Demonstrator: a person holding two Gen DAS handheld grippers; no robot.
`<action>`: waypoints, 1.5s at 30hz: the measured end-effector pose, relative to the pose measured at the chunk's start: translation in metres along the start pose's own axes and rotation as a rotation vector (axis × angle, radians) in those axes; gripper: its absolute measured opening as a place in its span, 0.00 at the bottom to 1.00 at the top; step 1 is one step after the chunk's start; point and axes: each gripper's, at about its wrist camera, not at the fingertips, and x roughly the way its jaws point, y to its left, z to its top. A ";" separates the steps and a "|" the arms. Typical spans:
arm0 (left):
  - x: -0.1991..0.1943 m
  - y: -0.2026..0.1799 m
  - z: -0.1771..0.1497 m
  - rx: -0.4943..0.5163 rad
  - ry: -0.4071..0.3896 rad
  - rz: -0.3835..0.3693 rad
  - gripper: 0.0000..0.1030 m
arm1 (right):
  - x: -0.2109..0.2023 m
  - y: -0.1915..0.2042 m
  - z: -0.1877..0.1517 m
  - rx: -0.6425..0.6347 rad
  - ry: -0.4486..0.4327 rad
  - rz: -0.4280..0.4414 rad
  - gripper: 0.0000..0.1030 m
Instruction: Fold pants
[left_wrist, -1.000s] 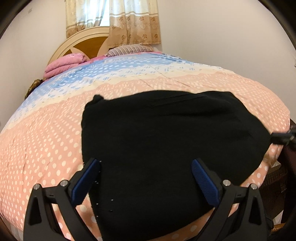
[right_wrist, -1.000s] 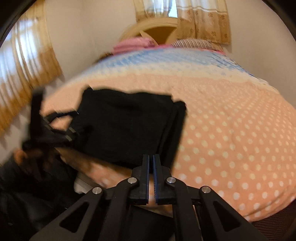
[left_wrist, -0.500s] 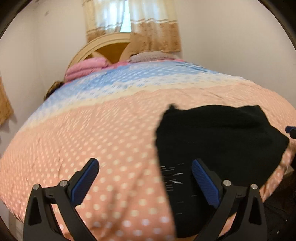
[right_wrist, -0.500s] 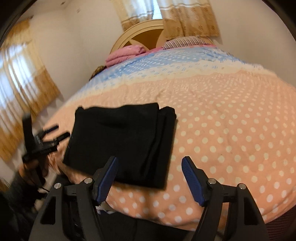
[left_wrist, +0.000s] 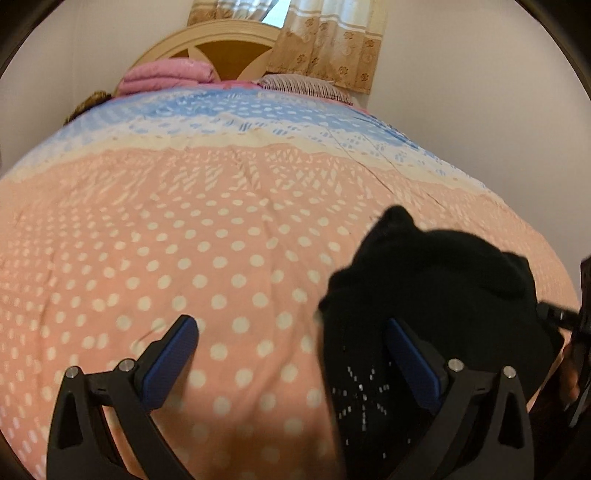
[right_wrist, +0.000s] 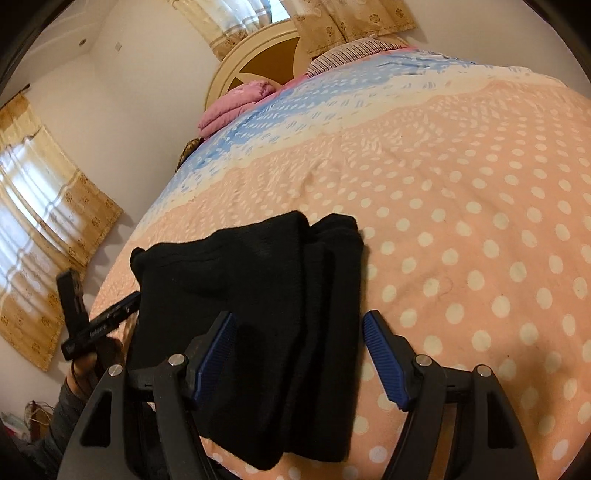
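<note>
Directly ahead of our right gripper (right_wrist: 299, 358), whose blue pads stand spread after opening within the last second and pinch nothing, the folded black pants (right_wrist: 255, 306) lie on the dotted bedspread (right_wrist: 480, 229), their stacked fold edges running lengthwise away from the jaws and the near end overhanging the bed edge below them. Our left gripper (left_wrist: 291, 354), jaws likewise spread and empty, looks mostly at bare bedspread; the pants (left_wrist: 436, 295) lie off its right finger, so we judge the right hand better placed. Beyond the bundle stretches open bedspread, then pink bedding (right_wrist: 236, 103) and the headboard (right_wrist: 258, 55).
</note>
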 end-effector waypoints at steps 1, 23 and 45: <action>0.000 0.000 0.001 -0.013 -0.003 -0.004 1.00 | 0.001 -0.001 0.001 0.005 0.000 0.006 0.68; -0.004 -0.024 -0.004 0.026 0.032 -0.075 0.43 | -0.001 -0.015 -0.001 0.014 -0.032 0.079 0.35; -0.061 -0.004 0.013 0.007 -0.122 -0.170 0.12 | -0.028 0.065 0.039 -0.164 -0.111 0.167 0.24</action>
